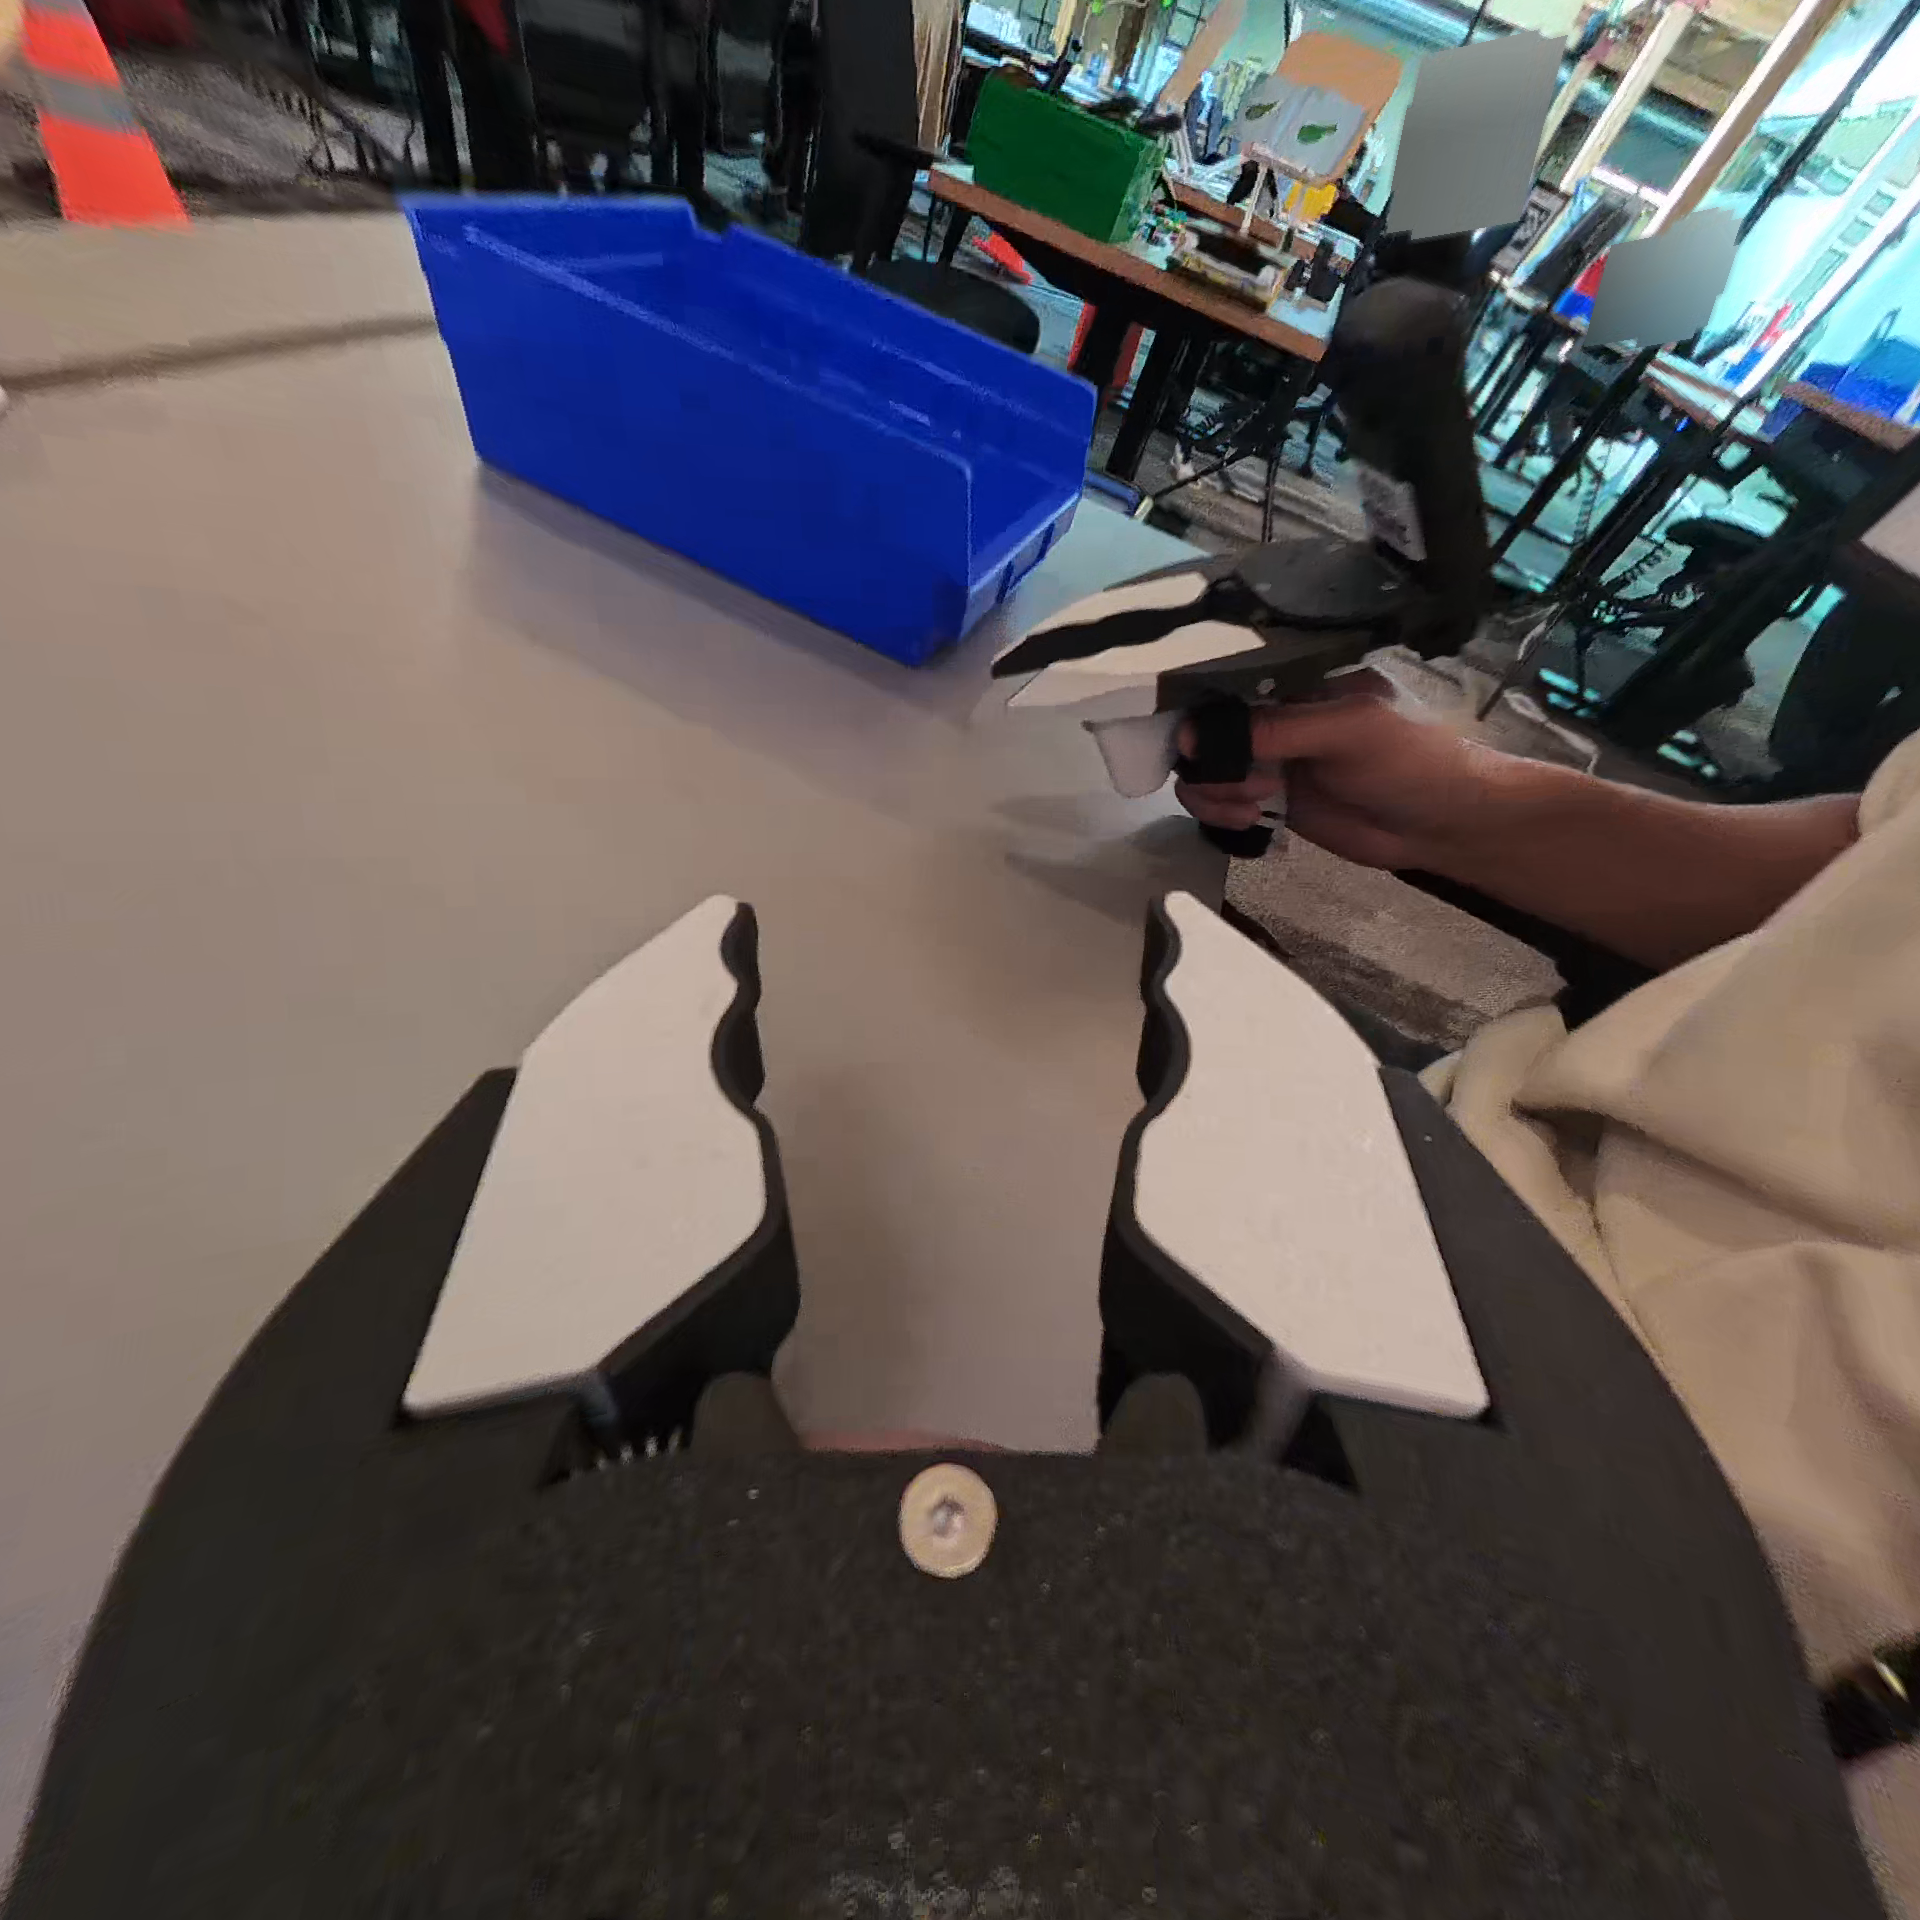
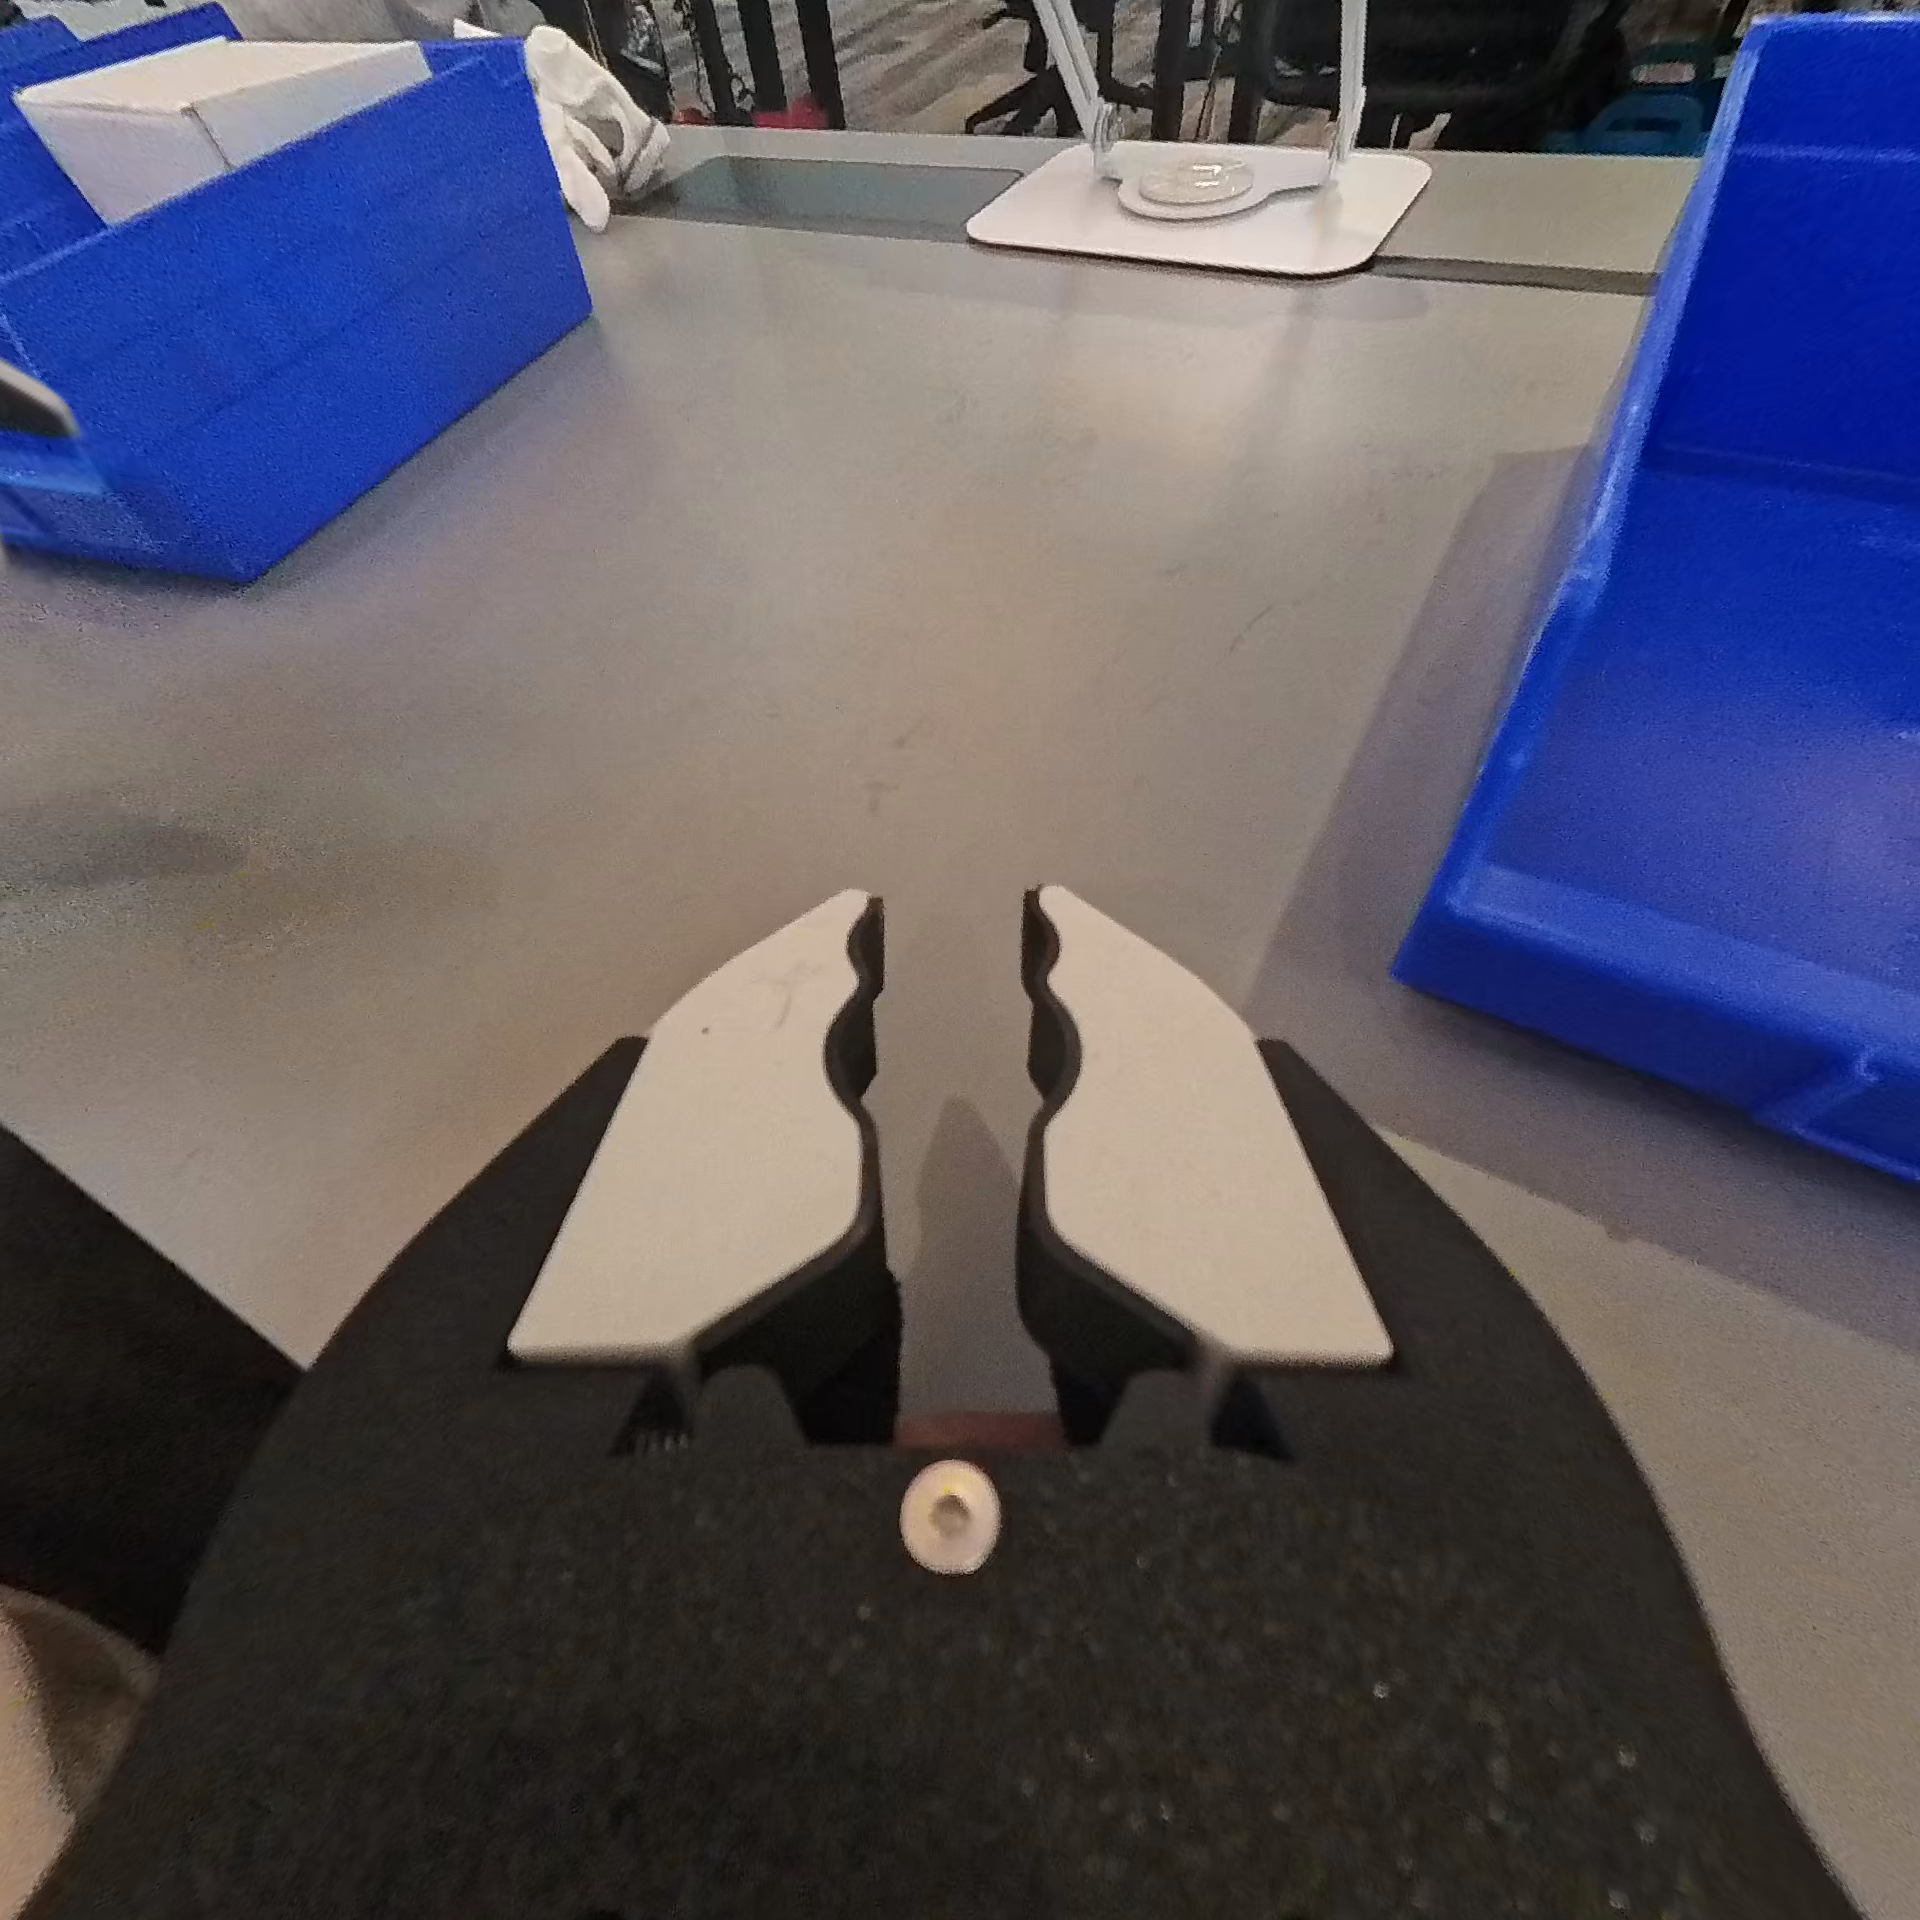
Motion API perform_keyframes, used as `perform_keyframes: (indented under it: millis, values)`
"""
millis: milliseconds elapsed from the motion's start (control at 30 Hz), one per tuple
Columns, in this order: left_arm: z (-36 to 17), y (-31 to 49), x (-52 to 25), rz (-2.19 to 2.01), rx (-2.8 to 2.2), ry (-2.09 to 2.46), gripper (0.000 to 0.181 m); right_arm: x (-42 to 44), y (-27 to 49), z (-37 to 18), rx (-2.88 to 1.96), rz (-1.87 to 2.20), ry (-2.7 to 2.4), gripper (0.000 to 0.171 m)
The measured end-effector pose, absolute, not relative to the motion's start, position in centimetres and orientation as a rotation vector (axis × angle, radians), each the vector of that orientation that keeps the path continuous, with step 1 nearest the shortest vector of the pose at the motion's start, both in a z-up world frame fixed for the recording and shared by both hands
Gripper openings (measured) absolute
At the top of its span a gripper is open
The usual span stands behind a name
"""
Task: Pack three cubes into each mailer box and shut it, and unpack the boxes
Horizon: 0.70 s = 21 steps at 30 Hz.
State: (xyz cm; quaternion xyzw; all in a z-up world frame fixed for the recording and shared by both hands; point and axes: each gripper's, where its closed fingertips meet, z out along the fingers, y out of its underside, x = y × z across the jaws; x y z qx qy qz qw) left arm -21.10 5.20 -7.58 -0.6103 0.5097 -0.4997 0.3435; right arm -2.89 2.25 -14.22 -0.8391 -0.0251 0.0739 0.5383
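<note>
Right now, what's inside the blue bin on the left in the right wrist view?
A white mailer box stands in the blue bin, top above the rim. The bin wall hides anything lower.

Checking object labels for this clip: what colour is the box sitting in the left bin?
White. The box sits in the blue bin, seen best in the right wrist view.

Glove: I'm seeing a white glove (image 2: pixel 603 135) lying far left, just beside a blue bin.
Stand: I'm seeing a white stand base (image 2: pixel 1205 208) sitting at the table's (image 2: pixel 831 623) far edge.
Cone: I'm seeing an orange cone (image 1: pixel 94 125) standing beyond the table.
</note>
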Motion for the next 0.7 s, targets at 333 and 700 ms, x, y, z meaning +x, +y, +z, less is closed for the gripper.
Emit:
perform_keyframes:
  millis: [333,700]
  values:
    - [-2.6,20.4,-34.3,-0.359,-1.667,1.785,0.078,-2.7,2.0,-14.1,-1.986,0.231,-0.021,0.024]
    - [-9.1,40.7,-42.2,0.448,-1.953,2.144,0.128,-2.6,2.1,-14.2,-2.003,0.138,-0.056,0.024]
